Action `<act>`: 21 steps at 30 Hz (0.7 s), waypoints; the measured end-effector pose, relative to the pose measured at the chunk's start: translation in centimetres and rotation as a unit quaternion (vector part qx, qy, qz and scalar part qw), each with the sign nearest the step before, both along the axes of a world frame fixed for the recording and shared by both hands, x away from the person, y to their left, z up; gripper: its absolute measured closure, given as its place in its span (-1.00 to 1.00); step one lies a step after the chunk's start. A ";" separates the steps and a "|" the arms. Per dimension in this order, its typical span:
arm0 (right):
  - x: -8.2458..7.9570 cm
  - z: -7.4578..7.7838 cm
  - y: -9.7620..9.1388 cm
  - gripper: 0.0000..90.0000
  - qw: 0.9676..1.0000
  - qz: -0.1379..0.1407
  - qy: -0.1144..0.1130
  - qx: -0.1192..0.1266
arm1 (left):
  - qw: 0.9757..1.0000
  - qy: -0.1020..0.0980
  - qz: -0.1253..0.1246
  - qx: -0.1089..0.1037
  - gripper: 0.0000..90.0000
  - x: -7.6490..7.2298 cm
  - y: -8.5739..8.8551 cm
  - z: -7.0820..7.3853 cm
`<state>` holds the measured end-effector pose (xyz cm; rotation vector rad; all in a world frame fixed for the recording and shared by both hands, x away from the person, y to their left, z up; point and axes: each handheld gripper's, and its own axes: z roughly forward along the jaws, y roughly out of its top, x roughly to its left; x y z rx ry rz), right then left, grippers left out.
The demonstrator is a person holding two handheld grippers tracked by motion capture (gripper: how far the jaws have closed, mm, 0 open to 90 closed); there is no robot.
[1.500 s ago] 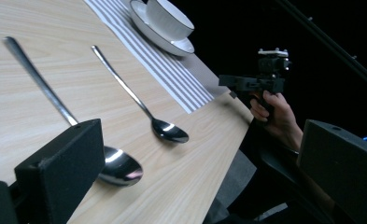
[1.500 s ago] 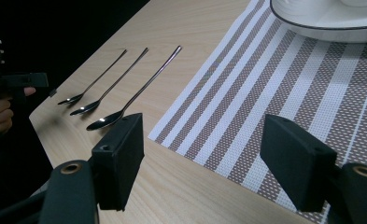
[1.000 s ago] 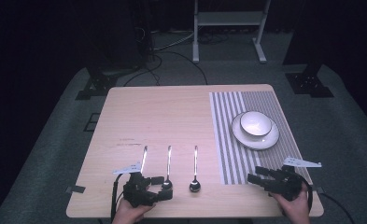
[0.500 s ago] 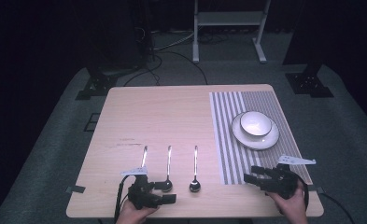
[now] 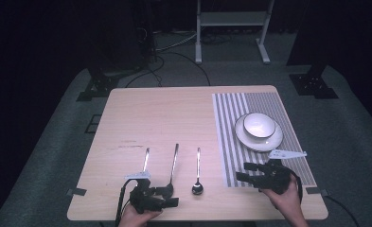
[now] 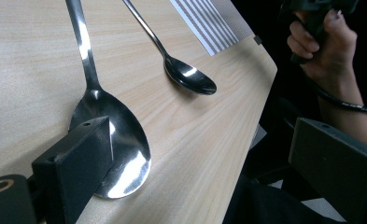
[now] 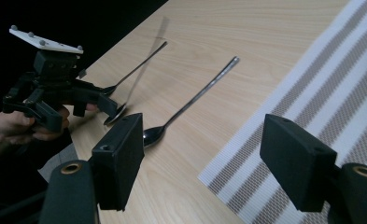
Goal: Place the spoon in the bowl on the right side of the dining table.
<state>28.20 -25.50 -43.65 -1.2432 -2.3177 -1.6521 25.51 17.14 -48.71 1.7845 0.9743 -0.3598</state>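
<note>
Over the last second the left gripper [image 5: 170,202] had slid back toward the near edge of the table [image 5: 174,113] and swung to the right, its jaws spread wide with one fingertip pad [image 6: 85,158] resting at the bowl of the middle spoon [image 5: 172,171], which lay flat beside the small spoon [image 5: 197,177]. The right gripper [image 5: 240,176], jaws also released and empty, had edged left over the striped placemat [image 5: 231,142]. Judging by this, a grasp on the middle spoon was being lined up but not yet closed.

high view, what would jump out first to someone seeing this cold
Three spoons lie side by side at the near edge of the wooden table. A white bowl on a plate sits on the striped mat at right. The left gripper hangs open by the middle spoon's bowl.
</note>
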 end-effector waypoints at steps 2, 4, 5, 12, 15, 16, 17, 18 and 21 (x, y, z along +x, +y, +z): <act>0.4 0.4 0.7 -0.35 1.000 0.008 0.000 -0.002 | 1.000 0.000 0.003 0.000 -0.90 0.0 0.1 0.0; 0.9 0.7 1.5 -0.35 1.000 0.016 0.001 -0.003 | 1.000 0.001 0.004 -0.002 -0.89 0.1 0.2 -0.1; 1.1 0.8 1.8 -0.35 1.000 0.020 0.002 -0.004 | 1.000 0.002 0.004 -0.003 -0.89 0.1 0.3 -0.1; 2.2 0.8 4.2 -0.35 0.999 0.047 0.013 -0.013 | 1.000 0.003 0.008 -0.003 -0.89 0.1 0.5 -0.1; 2.3 0.8 4.5 -0.35 0.998 0.051 0.017 -0.011 | 1.000 0.000 0.010 0.000 -0.89 0.1 0.5 -0.1; 2.4 0.8 4.6 -0.35 0.998 0.053 0.018 -0.009 | 1.000 -0.001 0.010 0.002 -0.89 0.0 0.5 -0.1; 2.4 0.8 4.6 -0.35 0.998 0.053 0.018 -0.009 | 1.000 -0.001 0.010 0.002 -0.89 0.0 0.5 -0.1; 2.4 0.8 4.7 -0.35 0.998 0.054 0.019 -0.008 | 1.000 -0.001 0.009 0.001 -0.89 0.0 0.5 -0.1; 2.4 0.7 4.9 -0.35 0.998 0.059 0.023 -0.007 | 1.000 0.000 0.009 -0.001 -0.89 0.1 0.6 -0.1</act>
